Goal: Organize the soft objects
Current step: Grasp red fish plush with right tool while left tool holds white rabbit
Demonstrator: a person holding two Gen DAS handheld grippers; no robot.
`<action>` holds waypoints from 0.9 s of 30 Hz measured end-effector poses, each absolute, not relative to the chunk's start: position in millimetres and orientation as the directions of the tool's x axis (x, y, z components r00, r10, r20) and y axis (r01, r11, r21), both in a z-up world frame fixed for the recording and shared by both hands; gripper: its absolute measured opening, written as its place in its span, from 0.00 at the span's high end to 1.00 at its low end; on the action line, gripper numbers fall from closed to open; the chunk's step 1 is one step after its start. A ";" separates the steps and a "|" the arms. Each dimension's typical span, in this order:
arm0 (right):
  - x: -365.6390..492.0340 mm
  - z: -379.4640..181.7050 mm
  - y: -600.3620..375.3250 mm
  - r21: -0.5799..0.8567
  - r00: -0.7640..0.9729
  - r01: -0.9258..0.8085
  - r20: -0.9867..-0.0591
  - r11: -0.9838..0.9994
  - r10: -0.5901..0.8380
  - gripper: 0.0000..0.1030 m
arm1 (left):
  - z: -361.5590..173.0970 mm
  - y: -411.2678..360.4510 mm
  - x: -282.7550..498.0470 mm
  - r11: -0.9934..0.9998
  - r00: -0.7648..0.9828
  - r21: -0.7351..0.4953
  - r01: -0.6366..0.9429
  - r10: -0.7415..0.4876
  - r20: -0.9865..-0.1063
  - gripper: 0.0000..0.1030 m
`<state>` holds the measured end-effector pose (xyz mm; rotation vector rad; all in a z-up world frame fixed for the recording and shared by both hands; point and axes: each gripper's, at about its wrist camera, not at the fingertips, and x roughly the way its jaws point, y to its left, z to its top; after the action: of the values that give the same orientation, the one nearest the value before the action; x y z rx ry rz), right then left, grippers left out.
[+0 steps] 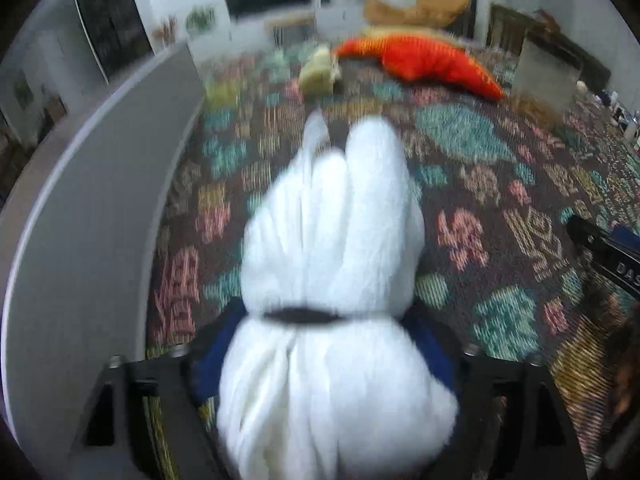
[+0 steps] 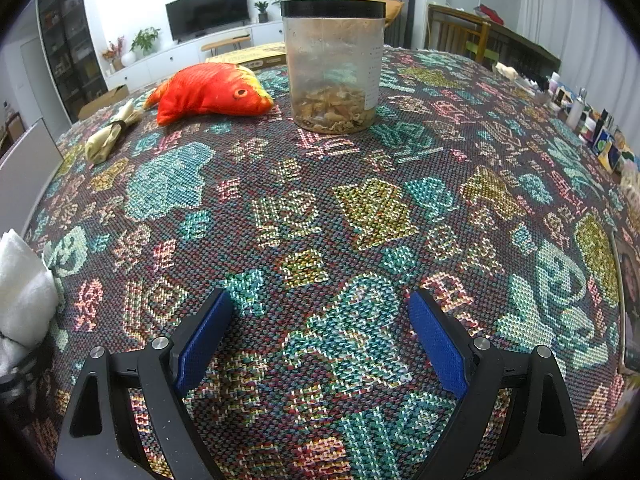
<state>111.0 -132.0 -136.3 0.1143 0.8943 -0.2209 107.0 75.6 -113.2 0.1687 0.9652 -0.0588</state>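
I'm seeing the left gripper (image 1: 320, 360) sitting around a white fluffy towel bundle tied with a black band (image 1: 332, 264), blur hiding whether the blue pads are pressing. Right gripper (image 2: 320, 336) is hanging wide, empty, over the patterned woven tabletop (image 2: 360, 208). Orange plush fish (image 2: 212, 90) is lying beside the clear lidded jar (image 2: 334, 68).
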 end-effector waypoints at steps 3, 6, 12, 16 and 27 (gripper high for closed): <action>110.9 -136.2 -132.4 0.006 0.605 0.238 -0.784 0.971 -0.143 0.11 | -120.0 81.0 112.7 0.988 0.615 0.117 0.100 0.030 -0.788 0.01; 110.5 -135.2 -131.1 0.010 0.607 0.216 -0.784 0.976 -0.126 0.11 | -125.2 102.7 120.1 0.997 0.586 -0.019 0.070 -0.057 -0.808 0.00; 143.7 -93.8 -78.8 -0.100 0.721 -0.026 -0.691 0.995 -0.051 0.12 | -125.4 102.7 119.0 0.998 0.591 -0.011 0.060 -0.044 -0.806 0.00; 235.0 -70.3 -41.4 -0.210 0.736 -0.122 -0.675 0.970 -0.053 0.12 | -125.4 102.7 119.4 0.998 0.591 -0.008 0.060 -0.042 -0.806 0.00; 356.5 -100.3 -65.3 -0.065 0.578 -0.134 -0.816 0.989 0.025 0.77 | -124.4 102.2 120.3 0.998 0.591 -0.014 0.059 -0.047 -0.805 0.00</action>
<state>356.5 -65.3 -100.3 -0.1245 0.9510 0.0931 120.3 102.2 -124.4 0.0142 0.9363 -0.0613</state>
